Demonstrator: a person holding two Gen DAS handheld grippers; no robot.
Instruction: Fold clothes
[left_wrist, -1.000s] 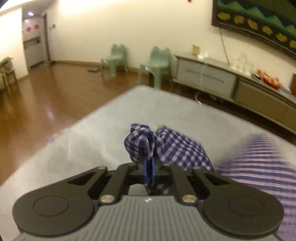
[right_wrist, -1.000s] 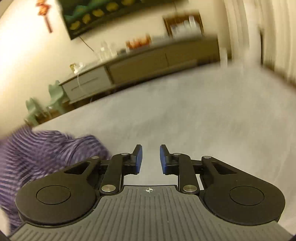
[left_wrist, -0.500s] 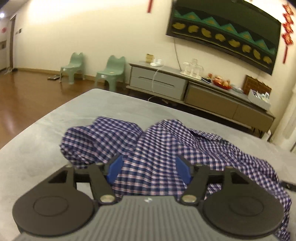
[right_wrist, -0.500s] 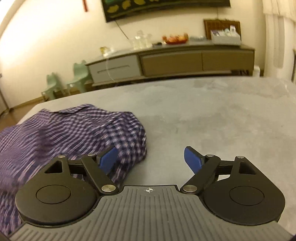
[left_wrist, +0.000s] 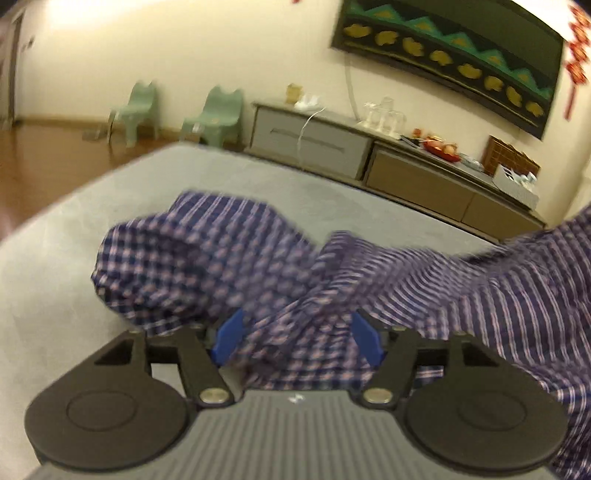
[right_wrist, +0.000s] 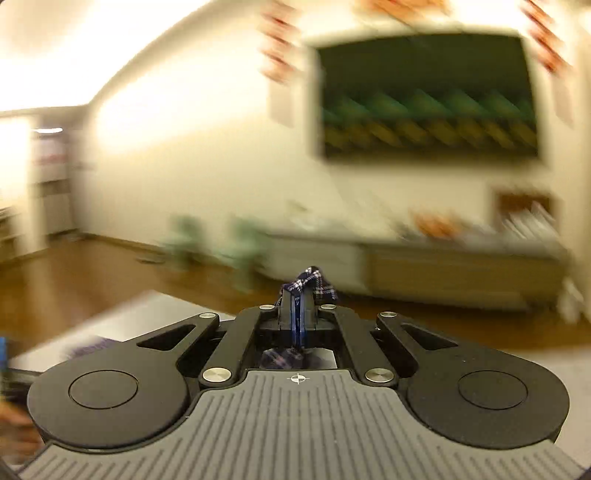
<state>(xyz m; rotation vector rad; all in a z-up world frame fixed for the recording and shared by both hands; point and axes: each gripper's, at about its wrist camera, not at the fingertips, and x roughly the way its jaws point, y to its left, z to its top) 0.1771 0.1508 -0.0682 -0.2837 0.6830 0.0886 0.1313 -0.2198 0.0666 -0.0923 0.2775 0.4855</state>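
Shirt (left_wrist: 207, 266) situation right now: it's a blue and purple checked button-up type thing, all bunched in a heap on the grey table (left_wrist: 55, 295), roughly mid-table and leaning toward the near edge, where the left gripper (left_wrist: 297, 339) sits. Left one has its blue pads (left_wrist: 229, 334) spread apart with a ridge of the cloth lying between them, but as far as I can tell the pads aren't pinching anything, so it's just straddling the fabric.

Right gripper (right_wrist: 300, 317) is the busy one. Its jaws have just snapped closed, and there's a little tuft of the checked cloth poking out past the tips, so it's clamped on a corner or edge of the shirt (can't tell which part, too small). That view is super smeared, and it looks out over the room at the wall hanging (right_wrist: 428, 96) and the sideboard (right_wrist: 443, 266), with only a bit of table showing low on the left.

The key bit for what comes next, I reckon: in the left view the cloth runs from the heap out and up toward the right edge of frame, where it lifts off the table. So the long axis of the shirt goes from the left gripper across toward the right one, with the right end raised. Left gripper is the one right on top of the heap, so my guess is it needs to bite down on its end to spread the thing flat before any actual folding starts. Nothing's folded yet.
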